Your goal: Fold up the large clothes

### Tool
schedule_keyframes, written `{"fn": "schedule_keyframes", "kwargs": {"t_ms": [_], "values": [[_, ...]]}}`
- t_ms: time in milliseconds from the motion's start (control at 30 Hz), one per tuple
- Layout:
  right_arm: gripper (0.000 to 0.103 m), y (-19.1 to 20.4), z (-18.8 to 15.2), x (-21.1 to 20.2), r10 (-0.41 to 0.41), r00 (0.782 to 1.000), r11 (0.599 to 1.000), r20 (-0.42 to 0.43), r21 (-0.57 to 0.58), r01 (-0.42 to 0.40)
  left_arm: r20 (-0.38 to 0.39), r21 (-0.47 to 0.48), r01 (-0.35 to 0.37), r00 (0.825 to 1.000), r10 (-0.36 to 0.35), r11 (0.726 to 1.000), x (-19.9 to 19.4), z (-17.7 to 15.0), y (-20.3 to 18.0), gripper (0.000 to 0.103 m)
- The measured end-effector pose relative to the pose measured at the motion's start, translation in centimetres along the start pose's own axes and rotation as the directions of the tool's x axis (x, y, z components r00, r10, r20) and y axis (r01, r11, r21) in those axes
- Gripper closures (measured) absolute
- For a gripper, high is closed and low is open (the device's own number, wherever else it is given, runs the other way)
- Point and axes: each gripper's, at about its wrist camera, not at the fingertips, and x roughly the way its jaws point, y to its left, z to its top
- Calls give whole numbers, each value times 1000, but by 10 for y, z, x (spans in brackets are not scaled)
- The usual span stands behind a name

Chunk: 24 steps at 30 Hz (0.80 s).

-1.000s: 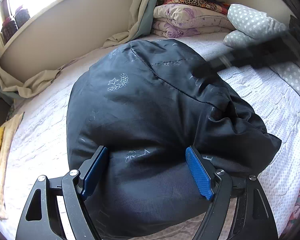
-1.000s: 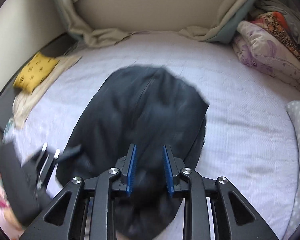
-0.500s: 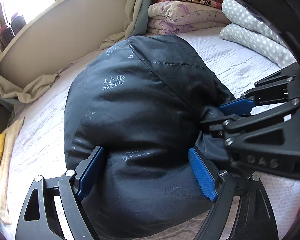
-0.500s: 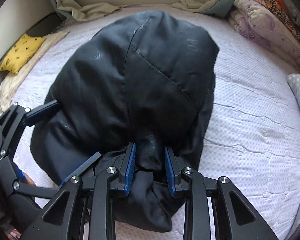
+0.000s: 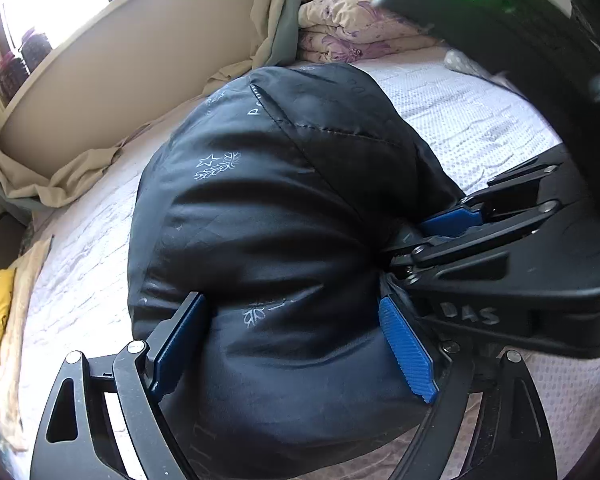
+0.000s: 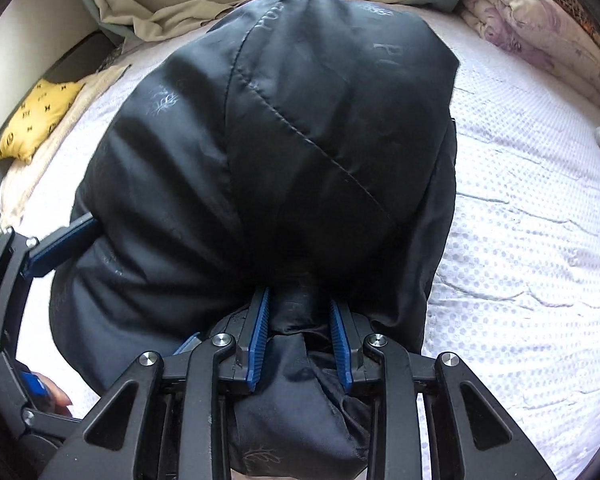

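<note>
Closer now, the right tool [image 6: 300, 336] pinches the black jacket [image 5: 284, 216] — left tool [image 5: 296, 344] spread wide around its bulk.

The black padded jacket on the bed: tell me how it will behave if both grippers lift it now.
The black padded jacket bulges in puffy quilted lobes, so it is probably light for its bulk and springy. Its sheen suggests slippery fabric, so the right gripper may lose the pinched fold. The left gripper only straddles the bundle, so unsupported parts would likely sag.

Right gripper [image 6: 300, 336] newly clamped onto jacket [image 6: 268, 168].
</note>
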Motion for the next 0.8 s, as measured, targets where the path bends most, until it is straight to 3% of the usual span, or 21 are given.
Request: {"fn": "schedule_keyframes", "kwargs": {"t_ms": [133,267,300,500,800], "values": [[75,-15,-3,-31,54,996,997,75,44,-57,14,-60,47,999,-46,997,-14,8,19,9],[58,-21,-6,-70,115,980,991,162,46,-124,31,-136,99,995,-96,986,-30,15,40,4],[53,-24,-6,-77,134,974,988,183,53,-146,35,-140,101,995,-97,985,-34,16,42,4],[41,-30,-8,-116,207,938,971,276,59,-232,60,-108,86,995,-80,990,-61,23,56,4],[29,-24,11,-139,226,908,961,353,69,-266,64,-148,124,991,-116,981,-78,21,80,4]]}}
